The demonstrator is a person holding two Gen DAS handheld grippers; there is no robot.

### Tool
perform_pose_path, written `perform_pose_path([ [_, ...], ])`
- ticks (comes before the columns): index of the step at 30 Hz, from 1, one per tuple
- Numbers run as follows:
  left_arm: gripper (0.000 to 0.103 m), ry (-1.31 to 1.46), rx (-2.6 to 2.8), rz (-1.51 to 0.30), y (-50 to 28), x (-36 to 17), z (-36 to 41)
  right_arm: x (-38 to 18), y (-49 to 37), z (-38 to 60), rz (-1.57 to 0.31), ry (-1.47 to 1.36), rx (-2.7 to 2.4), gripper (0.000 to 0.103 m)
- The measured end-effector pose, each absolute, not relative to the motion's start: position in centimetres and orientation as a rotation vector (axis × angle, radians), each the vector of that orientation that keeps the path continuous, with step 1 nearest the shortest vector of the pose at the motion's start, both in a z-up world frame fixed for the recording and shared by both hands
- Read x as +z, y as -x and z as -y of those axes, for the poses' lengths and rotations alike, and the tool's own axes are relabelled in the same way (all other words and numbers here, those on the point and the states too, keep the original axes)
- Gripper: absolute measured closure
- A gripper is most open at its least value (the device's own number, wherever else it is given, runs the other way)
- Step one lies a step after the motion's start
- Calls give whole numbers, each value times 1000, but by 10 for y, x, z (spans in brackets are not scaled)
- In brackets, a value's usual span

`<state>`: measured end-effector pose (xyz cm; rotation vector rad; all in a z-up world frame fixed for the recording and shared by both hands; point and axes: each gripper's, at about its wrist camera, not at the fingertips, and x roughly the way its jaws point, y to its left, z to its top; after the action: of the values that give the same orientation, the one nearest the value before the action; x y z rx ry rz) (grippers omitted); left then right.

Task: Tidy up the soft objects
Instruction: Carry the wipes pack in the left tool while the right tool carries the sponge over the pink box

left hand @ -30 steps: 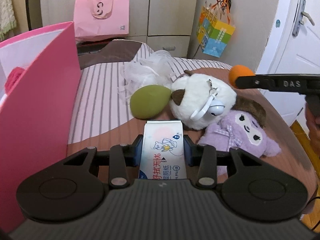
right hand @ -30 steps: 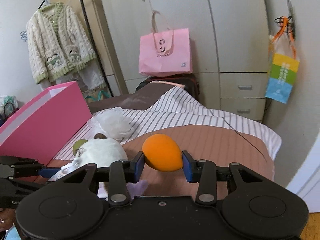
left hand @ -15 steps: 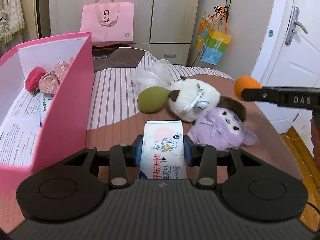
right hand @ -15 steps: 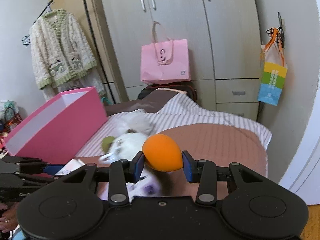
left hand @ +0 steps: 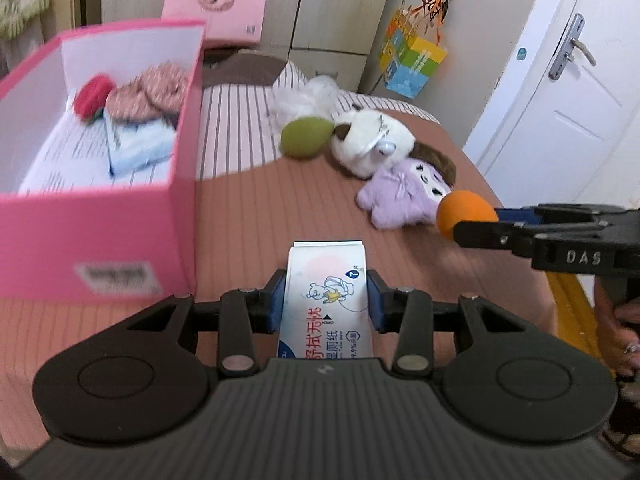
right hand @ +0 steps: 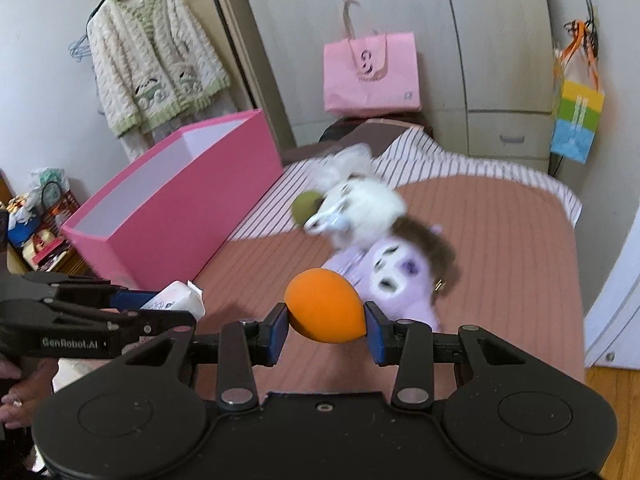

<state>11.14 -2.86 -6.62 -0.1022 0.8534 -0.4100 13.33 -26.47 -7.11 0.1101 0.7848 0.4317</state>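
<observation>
Pink box (left hand: 182, 216) holds red plush (left hand: 93, 94), pink fabric (left hand: 150, 90), blue pack (left hand: 138, 146).

A white tissue pack (left hand: 326, 280) printed with a bear and red characters is clamped lengthwise in the left hand-held gripper (left hand: 326, 306) above the bed (left hand: 256, 220), while an orange egg-shaped sponge (right hand: 325, 306) sits pinched in the right hand-held gripper (right hand: 325, 326). On the bed lie a green sponge (left hand: 305, 137), a white plush (left hand: 372, 142) touching it, and a purple plush (left hand: 400, 192) just beside that. The open pink box (left hand: 120, 216) stands to the left, holding a red item (left hand: 93, 94), a pinkish bundle (left hand: 150, 94) and a pale blue pack (left hand: 138, 146).
</observation>
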Motion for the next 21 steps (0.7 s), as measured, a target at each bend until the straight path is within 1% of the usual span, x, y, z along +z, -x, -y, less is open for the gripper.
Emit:
perform_pose_path([
  [5,63,134,-411,-871,-94,-63,7,-69,-116,249,-824,-108,496,57],
  [12,63,114,-382,-878,-74,-43,-25,-53,-94,213,-855,-52,606,57],
  [21,63,-9,-379,-800,-61,0,-48,-21,-91,166,-855,40,724,56],
])
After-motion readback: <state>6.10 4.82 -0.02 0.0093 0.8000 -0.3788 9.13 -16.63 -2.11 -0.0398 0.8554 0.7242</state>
